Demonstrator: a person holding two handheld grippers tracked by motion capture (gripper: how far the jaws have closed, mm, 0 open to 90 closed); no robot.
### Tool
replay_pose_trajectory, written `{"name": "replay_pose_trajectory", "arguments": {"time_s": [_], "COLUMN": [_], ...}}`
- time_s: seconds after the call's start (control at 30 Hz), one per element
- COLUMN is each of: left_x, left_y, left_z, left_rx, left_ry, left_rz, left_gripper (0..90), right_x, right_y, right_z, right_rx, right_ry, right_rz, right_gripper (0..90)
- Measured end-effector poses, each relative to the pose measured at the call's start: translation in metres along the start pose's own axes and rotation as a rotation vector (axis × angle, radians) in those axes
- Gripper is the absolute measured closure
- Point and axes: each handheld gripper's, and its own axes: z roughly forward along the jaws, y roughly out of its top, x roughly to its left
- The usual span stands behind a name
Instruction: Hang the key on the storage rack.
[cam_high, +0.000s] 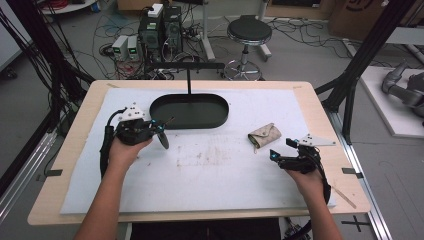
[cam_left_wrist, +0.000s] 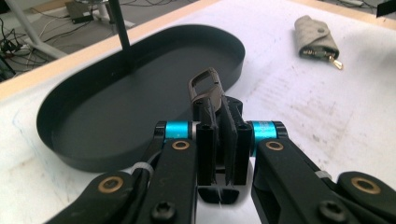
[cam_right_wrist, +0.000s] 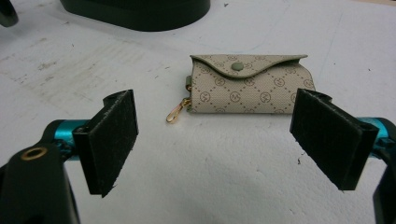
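Observation:
My left gripper (cam_left_wrist: 223, 112) is shut on a dark metal snap clip (cam_left_wrist: 207, 88), whose loop sticks out past the jaws. It hovers at the front left rim of a black oval tray (cam_left_wrist: 140, 98). From above, the left gripper (cam_high: 161, 129) is beside the tray (cam_high: 190, 124). A beige patterned key pouch (cam_right_wrist: 250, 86) with a gold clasp (cam_right_wrist: 175, 113) lies flap-shut on the white mat. My right gripper (cam_right_wrist: 215, 116) is open just short of it, pads wide to either side. In the high view the right gripper (cam_high: 282, 149) sits close to the pouch (cam_high: 264, 135).
A thin black post (cam_high: 189, 80) rises from the tray's back edge to a crossbar. The white mat (cam_high: 210, 170) covers the wooden table and has faint brown stains. On the floor behind are a stool (cam_high: 248, 32), computer boxes and cables.

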Motion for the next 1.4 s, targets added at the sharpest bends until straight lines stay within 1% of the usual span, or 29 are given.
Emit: {"name": "replay_pose_trajectory", "arguments": {"time_s": [0.03,0.07,0.1,0.13,0.2,0.27,0.3,0.33,0.37,0.4,0.53,0.57,0.6,0.63,0.67,0.7,0.8,0.87,0.9,0.93,1.03,1.1,1.17,1.23,1.3,1.4], "left_x": [0.001,0.001,0.002,0.003,0.006,0.008,0.008,0.009,0.011,0.013,0.017,0.017,0.019,0.019,0.021,0.025,0.032,0.036,0.036,0.041,0.047,0.049,0.052,0.053,0.055,0.055], "left_y": [0.004,0.004,0.008,0.016,0.025,0.034,0.034,0.039,0.049,0.053,0.071,0.071,0.080,0.080,0.084,0.091,0.100,0.105,0.105,0.108,0.111,0.112,0.115,0.115,0.117,0.118], "left_z": [0.000,0.000,0.001,0.002,0.003,0.004,0.004,0.005,0.006,0.007,0.012,0.012,0.015,0.015,0.016,0.017,0.019,0.020,0.020,0.022,0.026,0.027,0.032,0.034,0.040,0.044], "left_rx": [-0.006,-0.006,-0.009,-0.017,-0.032,-0.042,-0.042,-0.049,-0.057,-0.060,-0.066,-0.066,-0.059,-0.059,-0.064,-0.059,-0.063,-0.059,-0.059,-0.063,-0.050,-0.047,-0.042,-0.047,-0.030,-0.021], "left_ry": [-0.002,-0.002,-0.002,-0.001,-0.004,0.005,0.005,0.001,0.006,0.008,0.029,0.029,0.045,0.045,0.052,0.067,0.092,0.109,0.109,0.114,0.131,0.135,0.149,0.150,0.159,0.164], "left_rz": [0.004,0.004,0.005,0.009,0.010,0.016,0.016,0.016,0.017,0.022,0.031,0.031,0.043,0.043,0.043,0.046,0.039,0.039,0.039,0.028,0.026,0.026,0.027,0.023,0.028,0.031], "left_gripper": [84.6,84.5,84.5,84.6,84.6,84.6,84.6,84.6,84.6,84.6,84.6,84.6,84.6,84.6,84.6,84.6,84.7,84.7,84.6,84.7,84.7,84.7,84.7,84.7,84.7,84.7], "right_x": [0.000,0.000,0.000,0.000,0.000,0.000,0.000,0.000,-0.001,-0.001,-0.001,-0.001,-0.001,-0.001,-0.001,-0.001,-0.002,-0.002,-0.002,-0.003,-0.004,-0.004,-0.004,-0.004,-0.004,-0.005], "right_y": [0.000,0.000,0.000,0.000,0.000,0.000,0.000,0.000,0.000,0.000,0.000,0.000,0.000,0.000,0.000,0.000,0.000,-0.001,-0.001,-0.001,-0.001,-0.002,-0.002,-0.002,-0.002,-0.002], "right_z": [0.000,0.000,0.000,0.001,0.001,0.001,0.001,0.001,0.001,0.001,0.001,0.001,0.001,0.001,0.001,0.001,0.001,0.000,0.000,0.000,0.000,0.000,0.000,0.000,0.000,0.000], "right_rx": [0.000,0.000,0.000,0.001,0.004,0.005,0.005,0.003,0.002,0.002,0.004,0.004,0.002,0.002,0.003,0.001,-0.001,-0.002,-0.002,-0.001,-0.002,-0.003,0.001,0.003,0.006,0.005], "right_ry": [0.000,0.000,0.000,-0.001,0.000,0.000,0.000,0.000,0.000,0.001,0.001,0.001,0.000,0.000,0.001,0.001,-0.001,0.000,0.000,0.000,-0.003,-0.005,-0.005,-0.005,-0.005,-0.006], "right_rz": [-0.005,-0.006,-0.006,-0.007,-0.005,-0.005,-0.005,-0.007,-0.007,-0.009,-0.002,-0.002,-0.004,-0.004,-0.003,-0.001,0.000,-0.001,-0.001,0.001,0.003,0.002,0.006,0.007,0.009,0.007], "right_gripper": [15.5,15.5,15.5,15.5,15.5,15.5,15.5,15.5,15.5,15.5,15.5,15.5,15.5,15.5,15.5,15.5,15.5,15.5,15.5,15.5,15.5,15.5,15.5,15.5,15.5,15.5]}}
